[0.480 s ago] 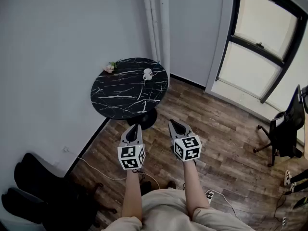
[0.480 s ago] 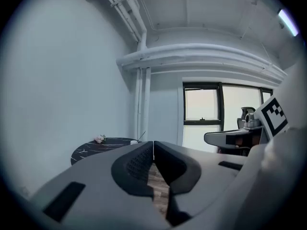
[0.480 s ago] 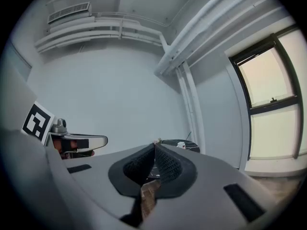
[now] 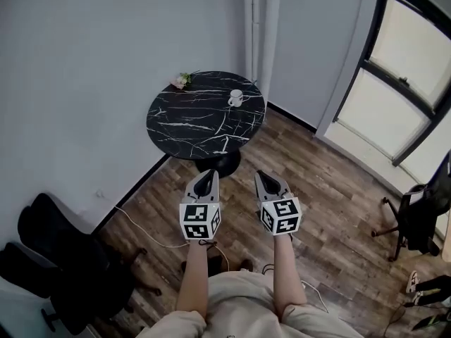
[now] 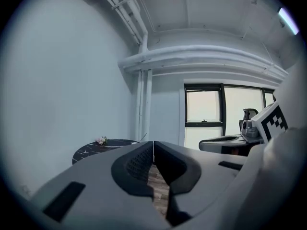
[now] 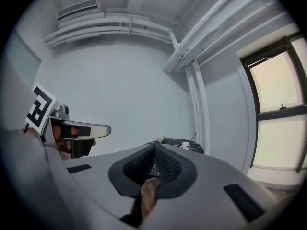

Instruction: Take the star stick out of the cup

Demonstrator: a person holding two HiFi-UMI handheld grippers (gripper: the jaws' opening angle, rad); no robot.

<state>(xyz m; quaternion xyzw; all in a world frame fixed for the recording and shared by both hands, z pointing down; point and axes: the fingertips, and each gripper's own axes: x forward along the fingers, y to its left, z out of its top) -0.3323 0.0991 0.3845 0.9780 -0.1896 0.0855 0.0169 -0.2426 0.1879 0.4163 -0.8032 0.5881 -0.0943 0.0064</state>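
One table (image 4: 184, 122), one cup (image 4: 235, 98), two grippers (image 4: 208, 177) (image 4: 266, 179)

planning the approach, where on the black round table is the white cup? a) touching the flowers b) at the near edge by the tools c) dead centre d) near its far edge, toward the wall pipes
d: the cup sits by the far rim of the table, close to the pipes.

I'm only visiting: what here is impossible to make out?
- Head view: the white cup on the round black marble table is too small to show what stands in it.
- Right gripper view: a thin stick rises from the cup; its tip is too small to tell a star.
- Left gripper view: the shut left tongs hide most of the table.
- Head view: the black office chair is cut by the right edge.
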